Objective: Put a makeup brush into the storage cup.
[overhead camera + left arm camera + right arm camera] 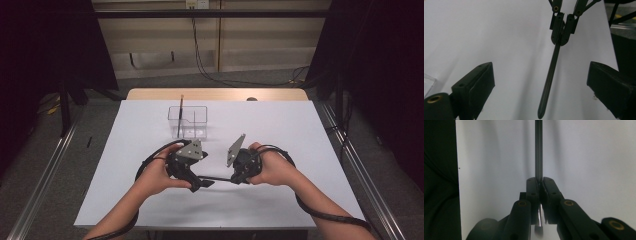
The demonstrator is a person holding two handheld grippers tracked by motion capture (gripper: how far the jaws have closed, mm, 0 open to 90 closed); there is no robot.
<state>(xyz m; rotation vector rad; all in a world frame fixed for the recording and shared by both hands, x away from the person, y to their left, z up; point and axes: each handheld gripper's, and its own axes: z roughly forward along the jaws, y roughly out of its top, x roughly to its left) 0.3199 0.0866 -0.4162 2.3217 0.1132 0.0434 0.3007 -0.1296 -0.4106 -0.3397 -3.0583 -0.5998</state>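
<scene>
**Ana:** Looking past both hands, what sits on the white sheet [280, 125]?

**Ben:** One clear plastic organiser [188, 121] with compartments, standing beyond the grippers toward the far edge of the sheet. A thin dark stick [180, 116] stands upright in its left part. Beyond the sheet a strip of the wooden table [215, 94] shows, with a small dark thing on it I cannot make out.

**Ana:** Anything between the organiser and the pen?

**Ben:** Nothing lies there. The black pen [216, 178] is on the near side of the organiser, level, bridging the space from one gripper to the other.

**Ana:** Who has it?

**Ben:** The right gripper [540, 185] is clamped tight on it; in the right gripper view the pads pinch the barrel and the rest runs straight ahead. In the left gripper view, that pinched end is at the top, and the free tip points down between the wide jaws.

**Ana:** So the left gripper [200, 183]?

**Ben:** Spread apart, pads clear of the barrel on both sides. Both hands are low and near the organiser's front, grippers turned inward facing each other, cables looping back along the forearms.
</scene>
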